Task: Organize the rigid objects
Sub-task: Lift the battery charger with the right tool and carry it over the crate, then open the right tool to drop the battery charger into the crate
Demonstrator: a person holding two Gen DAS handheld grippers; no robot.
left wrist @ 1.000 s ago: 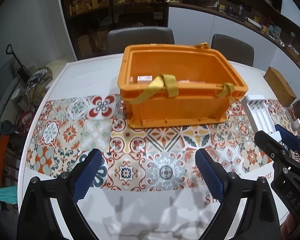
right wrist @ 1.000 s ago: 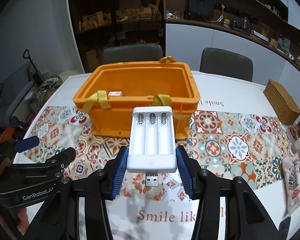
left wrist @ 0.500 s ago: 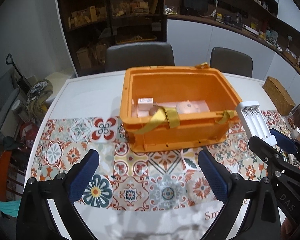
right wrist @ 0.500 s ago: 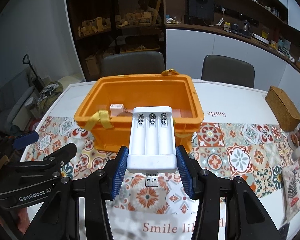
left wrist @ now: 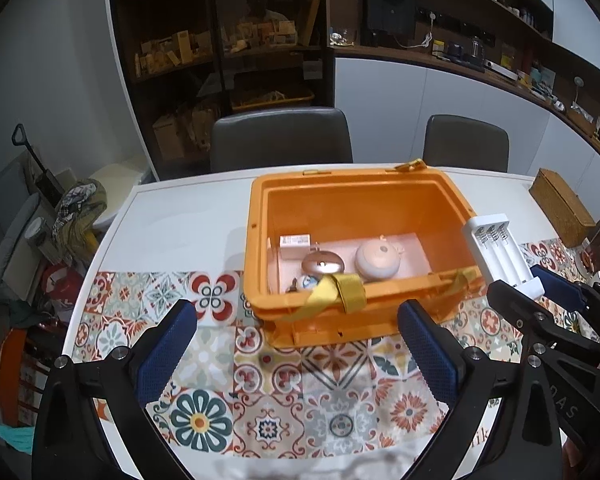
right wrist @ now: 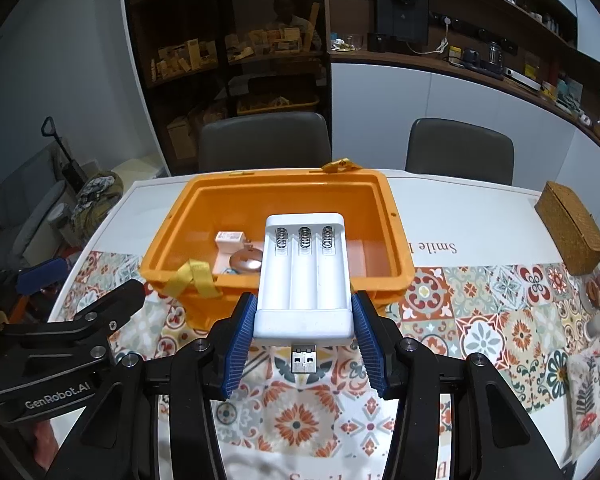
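My right gripper (right wrist: 304, 340) is shut on a white USB battery charger (right wrist: 304, 276) with three empty slots, held above the near rim of the orange crate (right wrist: 396, 248). The charger also shows in the left wrist view (left wrist: 500, 256), at the crate's right side (left wrist: 260, 248). Inside the crate lie a small white box (left wrist: 295, 241), a copper-coloured round thing (left wrist: 322, 264) and a pale round thing (left wrist: 377, 261). My left gripper (left wrist: 298, 344) is open and empty, in front of the crate, above the tiled mat.
A patterned tile mat (left wrist: 268, 396) covers the near table. A woven box (right wrist: 572, 236) sits at the far right. Two grey chairs (right wrist: 264, 140) stand behind the table. Yellow straps (left wrist: 336, 292) hang over the crate's near rim.
Both grippers have risen, so the crate's inside now shows. The right gripper has carried the charger up and over the crate's near rim. The left gripper stays open.
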